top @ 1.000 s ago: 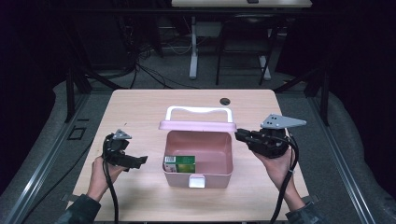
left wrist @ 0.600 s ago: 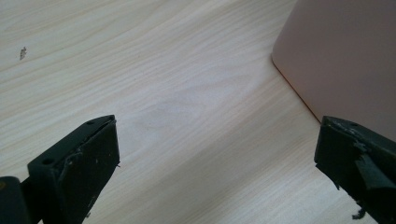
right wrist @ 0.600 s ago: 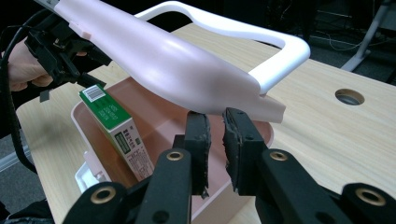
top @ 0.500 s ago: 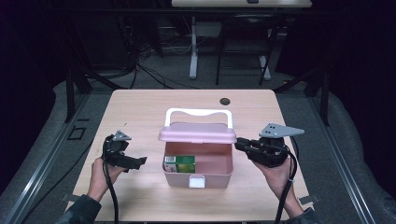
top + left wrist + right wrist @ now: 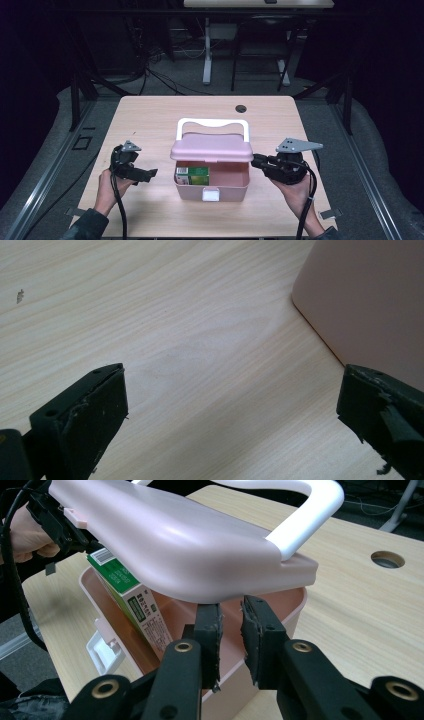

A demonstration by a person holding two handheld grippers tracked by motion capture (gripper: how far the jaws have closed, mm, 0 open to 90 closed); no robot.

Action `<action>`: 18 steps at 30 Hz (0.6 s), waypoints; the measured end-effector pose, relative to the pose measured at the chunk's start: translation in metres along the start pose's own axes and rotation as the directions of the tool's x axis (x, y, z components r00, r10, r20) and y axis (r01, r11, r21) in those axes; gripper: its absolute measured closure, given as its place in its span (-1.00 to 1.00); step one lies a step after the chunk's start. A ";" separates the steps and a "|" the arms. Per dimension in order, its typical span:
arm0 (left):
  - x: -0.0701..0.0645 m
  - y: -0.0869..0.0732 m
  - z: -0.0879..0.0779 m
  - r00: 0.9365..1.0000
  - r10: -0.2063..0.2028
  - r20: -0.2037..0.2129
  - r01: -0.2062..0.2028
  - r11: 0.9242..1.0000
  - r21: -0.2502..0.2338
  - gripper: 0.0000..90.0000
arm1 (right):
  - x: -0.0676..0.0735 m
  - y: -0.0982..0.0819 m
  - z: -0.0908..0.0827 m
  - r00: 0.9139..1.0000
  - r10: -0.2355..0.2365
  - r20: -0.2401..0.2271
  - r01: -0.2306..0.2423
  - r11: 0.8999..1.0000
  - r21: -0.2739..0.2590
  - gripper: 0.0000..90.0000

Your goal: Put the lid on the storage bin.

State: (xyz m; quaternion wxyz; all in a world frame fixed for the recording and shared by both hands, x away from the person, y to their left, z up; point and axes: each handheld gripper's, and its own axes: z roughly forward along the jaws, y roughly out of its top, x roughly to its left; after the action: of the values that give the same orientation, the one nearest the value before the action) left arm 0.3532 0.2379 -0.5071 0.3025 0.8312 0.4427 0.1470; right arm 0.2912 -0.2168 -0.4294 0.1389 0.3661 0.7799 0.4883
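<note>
From above, the pink box (image 5: 212, 182) sits mid-counter (image 5: 150, 120), lid (image 5: 212, 149) half down, between my grippers. My left gripper (image 5: 232, 410) hangs released beside its wall. My right gripper (image 5: 231, 625), nearly clenched on nothing and just easing apart, sits under the lid's edge.

A carton (image 5: 192, 175) stands inside the box (image 5: 212, 187), left side.

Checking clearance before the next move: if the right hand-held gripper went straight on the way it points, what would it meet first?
Probably the pink lid: the right hand-held gripper has its tips just under the lid's edge, above the open box. Depth there is hard to judge.
</note>
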 end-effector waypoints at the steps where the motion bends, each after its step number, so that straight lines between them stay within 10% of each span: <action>1: 0.000 0.000 0.000 1.000 0.002 -0.003 -0.002 1.000 -0.003 -1.00 | 0.000 -0.001 0.001 1.000 -0.002 0.001 0.002 1.000 0.007 0.71; 18: -0.001 0.000 0.003 1.000 0.015 0.006 -0.015 1.000 0.017 -1.00 | 0.000 -0.022 0.012 1.000 0.026 -0.006 -0.026 0.995 0.101 0.64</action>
State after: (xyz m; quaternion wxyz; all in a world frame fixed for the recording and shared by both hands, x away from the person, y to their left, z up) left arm 0.3539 0.2357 -0.5101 0.2955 0.8375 0.4368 0.1430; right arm 0.2885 -0.2145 -0.4537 0.1112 0.3811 0.7992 0.4513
